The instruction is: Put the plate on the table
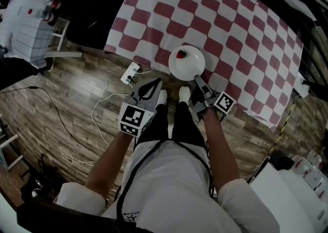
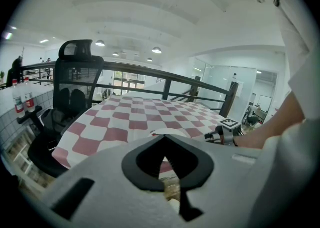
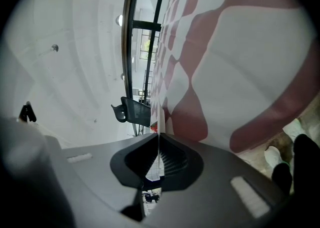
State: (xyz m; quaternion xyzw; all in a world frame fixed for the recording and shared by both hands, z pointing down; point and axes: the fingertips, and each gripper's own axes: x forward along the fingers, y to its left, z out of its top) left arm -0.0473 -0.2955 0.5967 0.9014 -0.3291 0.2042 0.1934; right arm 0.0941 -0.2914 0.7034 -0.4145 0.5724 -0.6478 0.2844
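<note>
A white plate point(image 1: 186, 63) with a small red thing point(image 1: 180, 56) on it is at the near edge of the red-and-white checked table point(image 1: 215, 17). My right gripper point(image 1: 197, 79) is shut on the plate's near rim. In the right gripper view the rim shows edge-on as a thin white line between the jaws of the right gripper point(image 3: 159, 142). My left gripper point(image 1: 154, 84) hangs shut and holds nothing, just left of the plate and off the table edge. Past the left gripper point(image 2: 165, 144), that view shows the plate point(image 2: 161, 132) and the right gripper point(image 2: 227, 131).
A white power strip point(image 1: 130, 73) and cables point(image 1: 100, 106) lie on the wood floor under the table edge. A black office chair point(image 2: 70, 96) stands at the table's left, bottles point(image 2: 20, 102) beside it. A dark railing point(image 2: 165, 74) runs behind the table.
</note>
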